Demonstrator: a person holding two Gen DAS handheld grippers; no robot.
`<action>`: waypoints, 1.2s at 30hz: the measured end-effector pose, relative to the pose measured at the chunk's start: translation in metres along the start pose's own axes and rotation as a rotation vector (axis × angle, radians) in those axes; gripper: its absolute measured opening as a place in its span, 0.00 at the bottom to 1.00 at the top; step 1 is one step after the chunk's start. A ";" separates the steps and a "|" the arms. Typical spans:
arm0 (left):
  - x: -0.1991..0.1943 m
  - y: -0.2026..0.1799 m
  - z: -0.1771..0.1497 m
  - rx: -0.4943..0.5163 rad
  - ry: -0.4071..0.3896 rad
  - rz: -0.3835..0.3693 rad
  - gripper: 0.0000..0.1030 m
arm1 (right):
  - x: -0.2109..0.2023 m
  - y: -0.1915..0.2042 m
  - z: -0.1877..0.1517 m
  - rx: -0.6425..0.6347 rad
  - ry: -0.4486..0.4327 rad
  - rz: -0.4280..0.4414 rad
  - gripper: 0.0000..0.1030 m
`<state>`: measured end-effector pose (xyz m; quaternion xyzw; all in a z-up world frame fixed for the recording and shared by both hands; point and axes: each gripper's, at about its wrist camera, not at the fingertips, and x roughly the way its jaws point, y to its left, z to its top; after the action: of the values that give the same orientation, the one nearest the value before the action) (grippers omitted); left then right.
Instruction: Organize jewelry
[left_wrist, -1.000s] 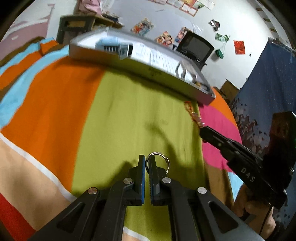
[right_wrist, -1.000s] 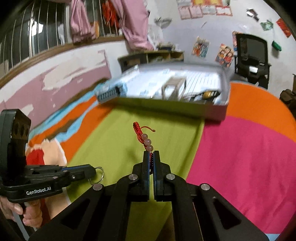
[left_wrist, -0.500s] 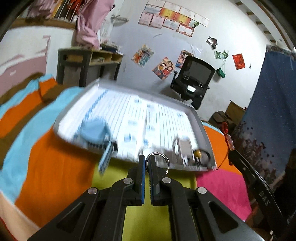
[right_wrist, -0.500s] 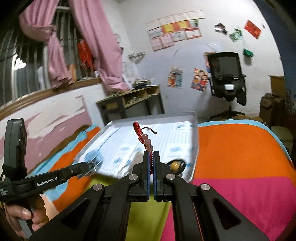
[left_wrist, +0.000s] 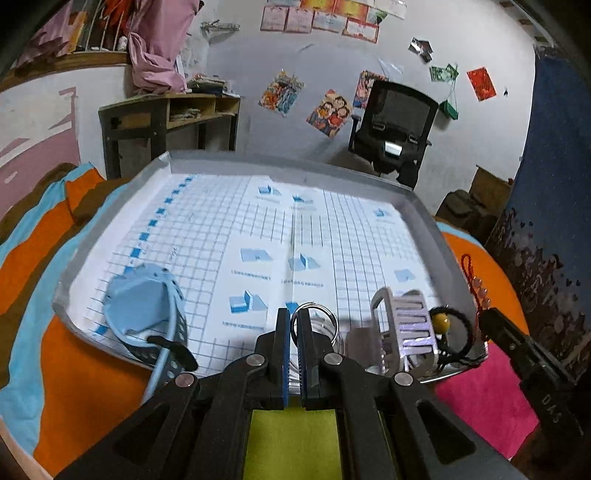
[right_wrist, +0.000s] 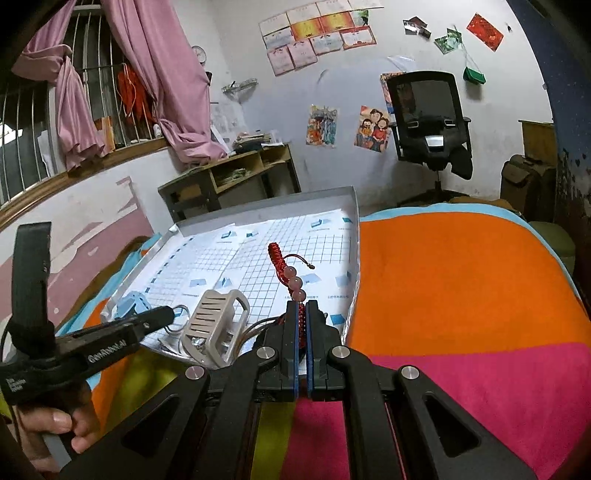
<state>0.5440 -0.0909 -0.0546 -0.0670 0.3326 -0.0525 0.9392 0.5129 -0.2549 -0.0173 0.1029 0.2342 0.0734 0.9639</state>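
Observation:
My left gripper (left_wrist: 292, 314) is shut on a silver metal ring (left_wrist: 320, 325), held just over the near edge of a shallow grey tray (left_wrist: 288, 162) lined with grid paper. My right gripper (right_wrist: 302, 306) is shut on a red braided bracelet with pink beads (right_wrist: 291, 275), which sticks up over the tray's (right_wrist: 354, 206) near right corner. The same bracelet (left_wrist: 474, 280) shows at the right of the left wrist view. Inside the tray lie a light blue band (left_wrist: 147, 306), a silver slotted bracelet (left_wrist: 406, 325) and a black cord with a yellow bead (left_wrist: 441, 323).
The tray rests on a bed with an orange, green, pink and blue striped cover (right_wrist: 461, 277). A wooden desk (right_wrist: 229, 173) and a black office chair (right_wrist: 428, 110) stand by the far wall. A hand (right_wrist: 62, 424) grips the left tool's handle.
Both grippers have risen and moved forward from above the green stripe to the tray's near edge, each keeping its piece. The tray's inside now shows fully.

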 end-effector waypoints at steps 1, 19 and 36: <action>0.002 -0.001 -0.001 0.001 0.007 -0.007 0.04 | -0.001 -0.001 -0.002 -0.002 0.001 0.000 0.04; -0.117 0.000 -0.036 -0.050 -0.244 -0.010 0.96 | -0.108 0.010 -0.012 -0.082 -0.164 -0.067 0.61; -0.287 0.049 -0.128 0.008 -0.349 0.104 1.00 | -0.266 0.074 -0.070 -0.143 -0.269 -0.023 0.98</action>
<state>0.2440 -0.0132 0.0166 -0.0541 0.1673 0.0073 0.9844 0.2394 -0.2226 0.0548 0.0402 0.0983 0.0647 0.9922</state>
